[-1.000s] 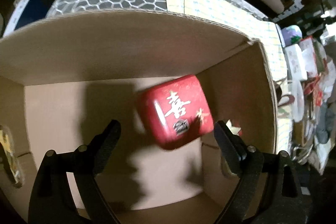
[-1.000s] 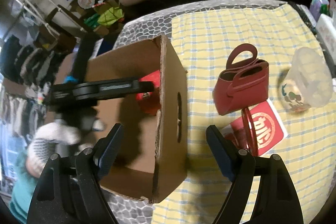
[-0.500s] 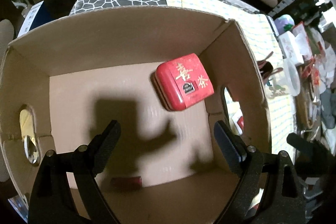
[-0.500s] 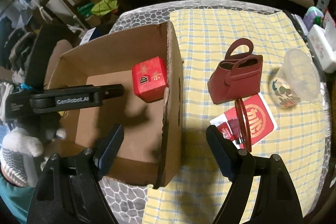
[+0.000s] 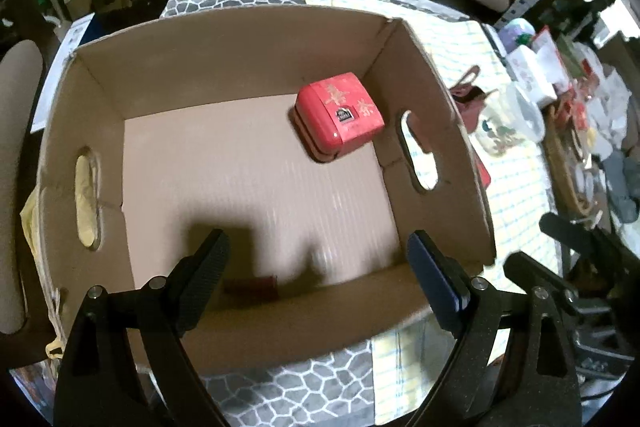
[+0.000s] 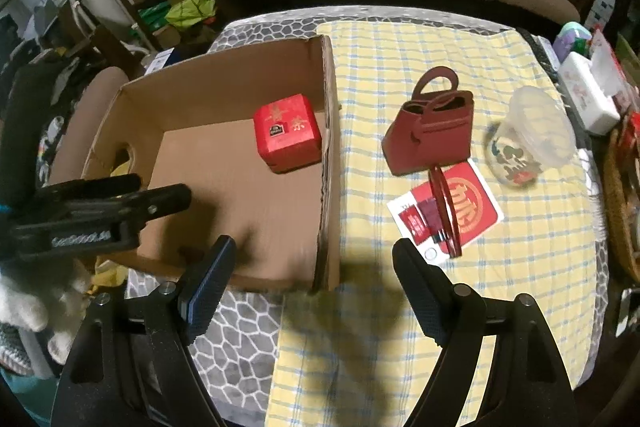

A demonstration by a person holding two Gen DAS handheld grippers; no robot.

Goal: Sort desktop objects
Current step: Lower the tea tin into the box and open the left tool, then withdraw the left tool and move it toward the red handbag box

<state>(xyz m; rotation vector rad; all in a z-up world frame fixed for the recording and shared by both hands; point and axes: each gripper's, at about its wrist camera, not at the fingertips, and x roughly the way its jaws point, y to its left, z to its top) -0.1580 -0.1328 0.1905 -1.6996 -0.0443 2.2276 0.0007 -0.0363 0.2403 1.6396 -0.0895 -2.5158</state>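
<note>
Left gripper point(image 5: 316, 275) hangs over the cardboard box point(image 5: 248, 39), jaws spread wide w/ nothing between them; right gripper point(image 6: 312, 283) likewise released & empty, above the box's near right corner and the yellow checked cloth point(image 6: 400, 67). Red tin point(image 5: 340, 115) w/ gold characters sits on the box floor at approx 1 o'clock in the left wrist view, close to the right wall & its handle cutout; a small dark red item point(image 5: 252, 287) lies on the floor by the near wall, at 6 o'clock, too blurred to identify. In the right wrist view, on the cloth outside the box: dark red mini handbag point(image 6: 432, 131) upright at 1 o'clock; red card point(image 6: 452, 211) just below it, a dark red strap lying across it; clear plastic jar point(image 6: 528, 135) on its side at 2 o'clock, apart from the bag. Table point(image 6: 236, 323) surface shows a grey pebble pattern beside the cloth. A white-gloved hand point(image 6: 24, 299) shows at 8 o'clock, under the left gripper's body.
</note>
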